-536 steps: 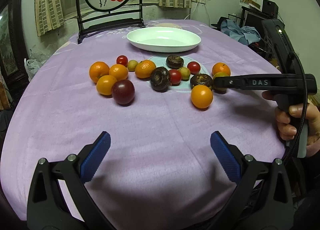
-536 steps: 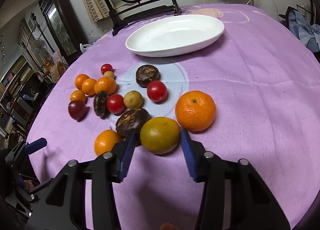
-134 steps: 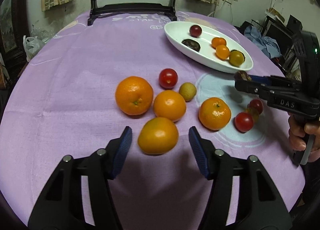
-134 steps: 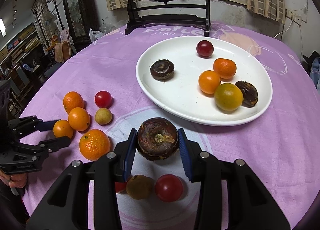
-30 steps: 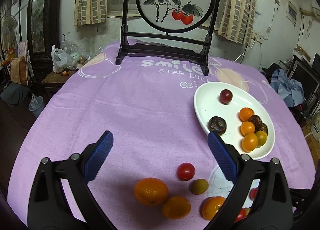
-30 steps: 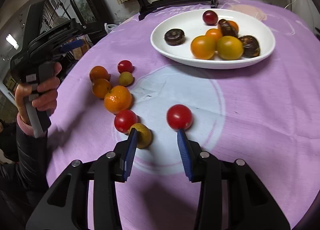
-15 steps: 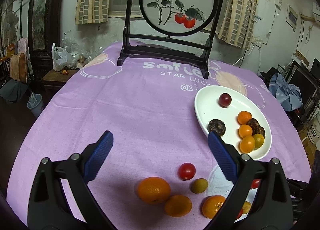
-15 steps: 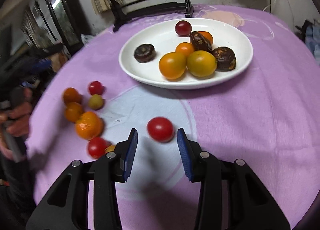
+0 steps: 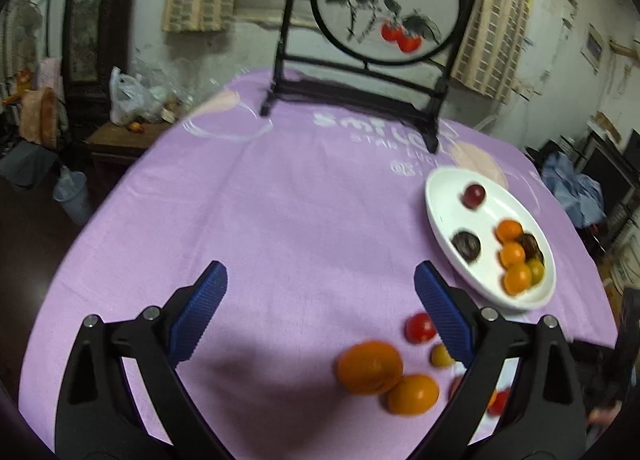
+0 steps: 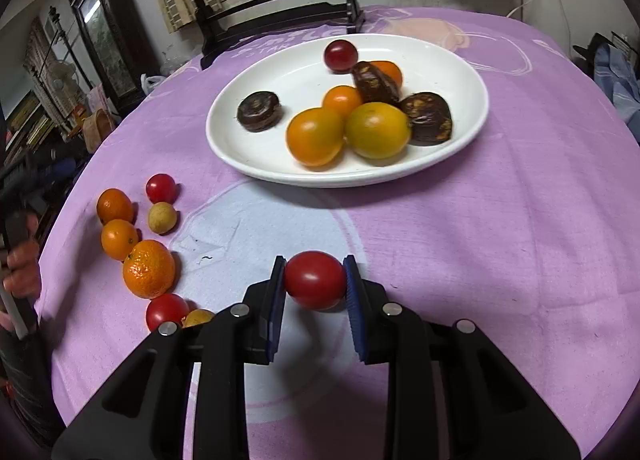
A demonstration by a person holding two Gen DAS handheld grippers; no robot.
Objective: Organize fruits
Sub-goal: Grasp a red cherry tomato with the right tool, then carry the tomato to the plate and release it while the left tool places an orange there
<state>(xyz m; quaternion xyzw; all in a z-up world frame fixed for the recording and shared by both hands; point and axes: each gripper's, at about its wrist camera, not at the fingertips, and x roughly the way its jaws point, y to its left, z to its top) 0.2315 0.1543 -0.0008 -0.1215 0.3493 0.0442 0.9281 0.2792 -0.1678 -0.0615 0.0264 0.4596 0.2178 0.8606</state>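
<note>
Right gripper (image 10: 315,280) clamps a red tomato (image 10: 315,279) near the white plate (image 10: 240,163); left gripper (image 9: 320,308) gapes wide, holding nothing.

Right gripper (image 10: 315,280) has its two blue pads pressed in on both sides of a red tomato (image 10: 315,280), which sits right at the fingertips, pointed forward and a bit down. Left gripper (image 9: 320,310) is spread wide with nothing between the fingers, up off the surface and angled down. The left hand (image 10: 22,264) shows at the edge of the right view, wrapped around its handle.
</note>
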